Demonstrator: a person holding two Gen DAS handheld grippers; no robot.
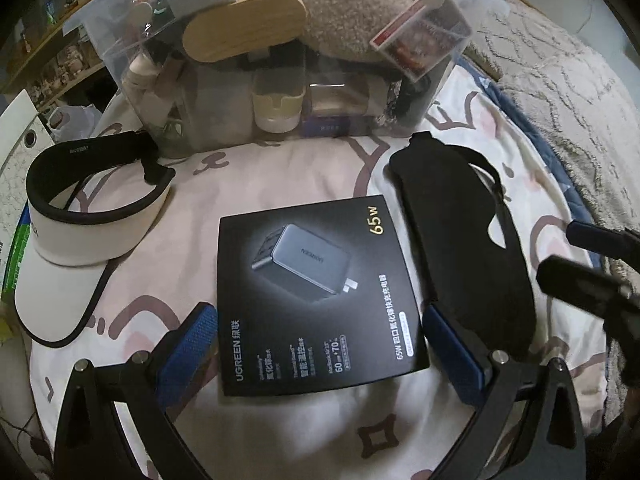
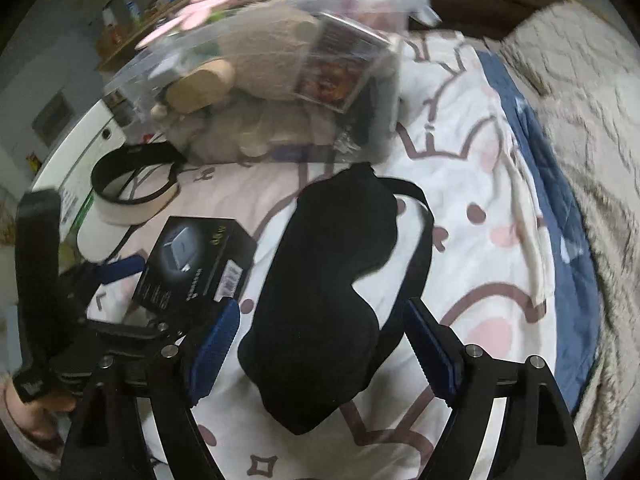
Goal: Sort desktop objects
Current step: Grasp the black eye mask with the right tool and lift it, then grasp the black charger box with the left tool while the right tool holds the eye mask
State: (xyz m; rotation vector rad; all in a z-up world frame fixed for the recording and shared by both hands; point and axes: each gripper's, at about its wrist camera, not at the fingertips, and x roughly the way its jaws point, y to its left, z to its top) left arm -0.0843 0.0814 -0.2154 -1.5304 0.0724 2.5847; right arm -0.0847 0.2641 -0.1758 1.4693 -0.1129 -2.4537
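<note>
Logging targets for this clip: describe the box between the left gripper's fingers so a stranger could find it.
Start at the clear storage bin at the back of the patterned bedsheet. In front of it lie a visor, a charger box and a sleep mask. The box is the middle one: flat, square, black, with a printed charger picture.

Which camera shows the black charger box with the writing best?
The left wrist view. The flat black cardboard charger box lies face up in the middle, whole, with its picture and print readable. The right wrist view shows it small, off to the left and blurred, its near edge behind a blue finger pad.
</note>
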